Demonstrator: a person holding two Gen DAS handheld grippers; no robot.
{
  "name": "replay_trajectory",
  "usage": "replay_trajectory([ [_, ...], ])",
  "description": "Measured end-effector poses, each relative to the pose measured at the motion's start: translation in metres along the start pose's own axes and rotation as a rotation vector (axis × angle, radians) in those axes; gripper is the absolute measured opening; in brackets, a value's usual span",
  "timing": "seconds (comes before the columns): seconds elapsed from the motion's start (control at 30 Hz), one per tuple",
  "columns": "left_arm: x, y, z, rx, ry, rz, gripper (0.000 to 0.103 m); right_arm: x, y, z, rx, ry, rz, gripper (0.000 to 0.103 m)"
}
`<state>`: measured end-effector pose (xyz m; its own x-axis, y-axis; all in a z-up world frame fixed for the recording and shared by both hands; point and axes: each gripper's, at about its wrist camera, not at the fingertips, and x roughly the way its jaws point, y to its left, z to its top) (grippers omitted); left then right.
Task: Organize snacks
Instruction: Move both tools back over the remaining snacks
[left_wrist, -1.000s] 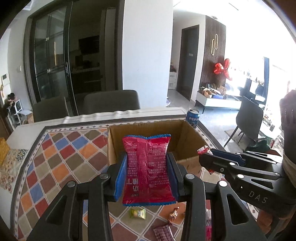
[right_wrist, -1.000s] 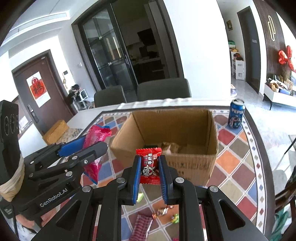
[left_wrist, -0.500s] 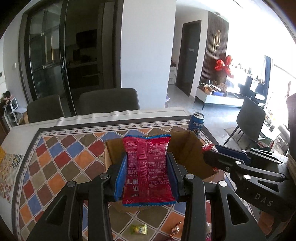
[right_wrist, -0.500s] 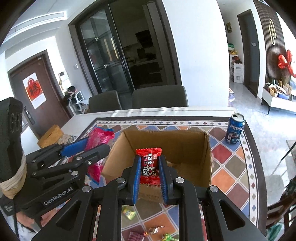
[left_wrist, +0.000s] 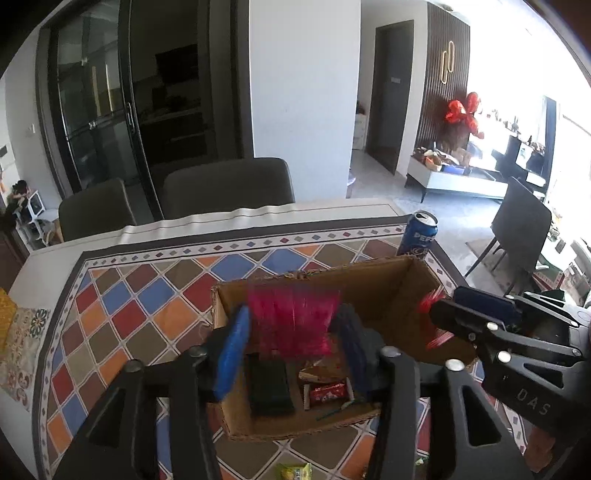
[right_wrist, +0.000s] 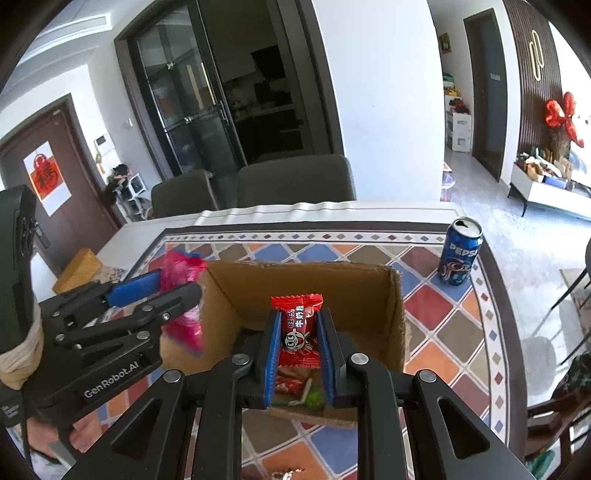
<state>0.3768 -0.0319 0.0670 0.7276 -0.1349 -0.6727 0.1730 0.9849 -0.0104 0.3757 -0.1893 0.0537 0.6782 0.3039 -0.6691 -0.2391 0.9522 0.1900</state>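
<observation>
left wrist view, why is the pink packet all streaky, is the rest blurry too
Left wrist view: the pink packet is smeared in vertical streaks, motion blur, and its print is unreadable; the cardboard box and Pepsi can stay fairly sharp, and the window side at right is blown out. Right wrist view: the red candy packet in the right gripper is crisp, while the pink packet looks soft there too.

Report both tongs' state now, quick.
Left tongs: jaws spread wide; the blurred pink snack bag between them looks let go, over the cardboard box.
Right tongs: shut on the red candy packet.
</observation>
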Motion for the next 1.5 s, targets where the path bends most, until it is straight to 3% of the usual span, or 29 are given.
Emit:
replay_trajectory([
  [0.03, -0.003, 0.0, -0.002, 0.002, -0.007, 0.01, 0.053, 0.001, -0.001, 0.0, -0.001, 0.005, -0.014, 0.035],
  [0.07, -0.004, -0.001, -0.002, 0.009, -0.01, 0.014, 0.054, 0.0, -0.001, -0.001, 0.003, 0.003, -0.019, 0.037],
  [0.8, -0.065, -0.036, -0.067, 0.14, -0.06, -0.026, 0.06, -0.056, 0.012, -0.067, -0.109, -0.001, 0.0, 0.037],
  [1.13, -0.077, -0.046, -0.098, 0.156, -0.034, -0.064, 0.061, -0.07, 0.015, -0.099, -0.162, 0.042, 0.001, 0.037],
  [1.5, -0.059, -0.053, -0.133, 0.22, 0.029, -0.105, 0.06, -0.063, 0.02, -0.133, -0.231, 0.131, -0.006, 0.037],
])
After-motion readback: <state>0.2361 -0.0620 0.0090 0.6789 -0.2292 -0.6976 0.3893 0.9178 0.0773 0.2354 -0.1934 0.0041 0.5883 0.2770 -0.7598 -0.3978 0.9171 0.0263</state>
